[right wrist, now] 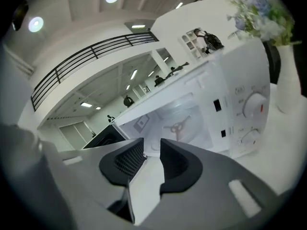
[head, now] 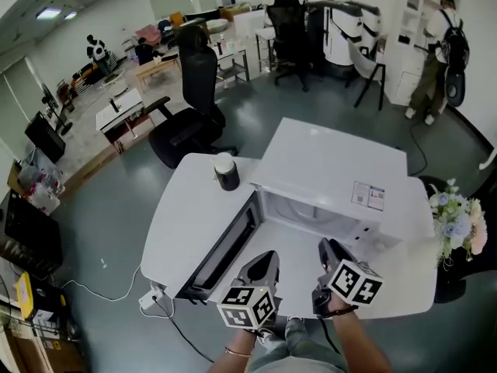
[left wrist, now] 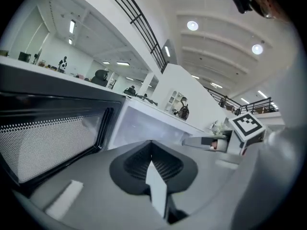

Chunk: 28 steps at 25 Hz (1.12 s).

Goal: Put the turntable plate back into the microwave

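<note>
With our left gripper closed empty and right gripper narrowly parted, empty, we should find the plate first: the white boxy microwave shows only its three-armed hub.

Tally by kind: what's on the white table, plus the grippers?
microwave: 1
cup: 1
flowers: 1 bunch
grippers: 2, left gripper and right gripper
Total: 5

We look over a grey-blue floor, a black office chair, pale walls, round ceiling lights and a railed gallery.
</note>
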Tool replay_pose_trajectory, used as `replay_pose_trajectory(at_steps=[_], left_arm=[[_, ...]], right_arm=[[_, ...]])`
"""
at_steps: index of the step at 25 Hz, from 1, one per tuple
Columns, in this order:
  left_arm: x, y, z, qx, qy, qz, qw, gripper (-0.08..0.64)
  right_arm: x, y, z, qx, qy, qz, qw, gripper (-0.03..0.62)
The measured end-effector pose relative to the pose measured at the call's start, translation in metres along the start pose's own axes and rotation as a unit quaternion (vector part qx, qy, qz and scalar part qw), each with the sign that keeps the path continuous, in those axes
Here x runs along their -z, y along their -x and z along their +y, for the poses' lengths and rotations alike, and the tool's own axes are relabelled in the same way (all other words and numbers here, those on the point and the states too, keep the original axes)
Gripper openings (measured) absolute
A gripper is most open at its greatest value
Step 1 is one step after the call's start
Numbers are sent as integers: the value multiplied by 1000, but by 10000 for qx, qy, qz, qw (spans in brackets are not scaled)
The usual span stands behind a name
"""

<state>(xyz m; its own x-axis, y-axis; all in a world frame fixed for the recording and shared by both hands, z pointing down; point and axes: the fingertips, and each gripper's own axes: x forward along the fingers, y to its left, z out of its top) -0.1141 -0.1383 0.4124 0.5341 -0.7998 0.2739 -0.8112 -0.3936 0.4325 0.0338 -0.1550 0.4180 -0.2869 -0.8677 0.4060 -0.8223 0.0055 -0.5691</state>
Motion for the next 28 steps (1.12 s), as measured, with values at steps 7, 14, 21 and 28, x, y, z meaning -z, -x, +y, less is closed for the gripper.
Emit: replay_pose_trajectory(at_steps=[7, 14, 21, 28], left_arm=[[-24, 4, -5, 25, -130, -170, 9998, 0], [-52, 3, -7, -4, -296, -237, 9993, 0], [-60, -1, -7, -29, -413, -171, 9990, 0], [-59, -4, -10, -36, -438, -157, 9989, 0]], right_arm=[[-18, 34, 29, -89, 1053, -233, 9941, 48], [-31, 56, 31, 120, 1371, -453, 9895, 11], [-42, 67, 15, 395, 1481, -664, 9860, 11], [-46, 69, 11, 487, 1620, -768, 9826, 9]])
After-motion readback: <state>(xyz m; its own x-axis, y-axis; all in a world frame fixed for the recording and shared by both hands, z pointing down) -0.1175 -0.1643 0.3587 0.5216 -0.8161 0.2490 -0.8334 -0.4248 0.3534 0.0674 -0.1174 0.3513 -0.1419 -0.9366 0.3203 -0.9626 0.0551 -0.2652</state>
